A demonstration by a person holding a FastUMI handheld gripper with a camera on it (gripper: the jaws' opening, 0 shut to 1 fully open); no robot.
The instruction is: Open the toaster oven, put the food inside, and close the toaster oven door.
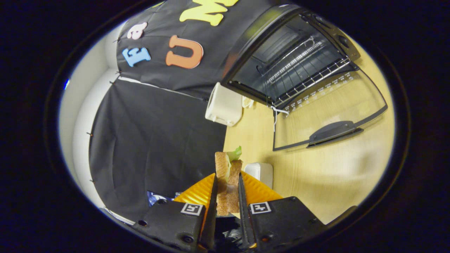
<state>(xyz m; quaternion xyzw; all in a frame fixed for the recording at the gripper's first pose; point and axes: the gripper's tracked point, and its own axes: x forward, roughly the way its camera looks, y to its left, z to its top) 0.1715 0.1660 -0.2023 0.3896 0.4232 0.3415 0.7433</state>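
Observation:
A sandwich (227, 175) of two bread slices with green lettuce sticking out stands on edge between my fingers, and my gripper (227, 182) is shut on it. Well beyond the fingers stands the black toaster oven (281, 59). Its glass door (330, 112) with a dark handle (334, 133) lies folded down flat over the wooden table (316, 182). The oven cavity is open, with a wire rack (309, 79) across it. The whole view is rolled to one side.
A white boxy appliance (224, 106) stands beside the oven at the table's edge. A small white block (261, 172) lies on the table just ahead of my fingers. Black cloth hangs past the table's edge.

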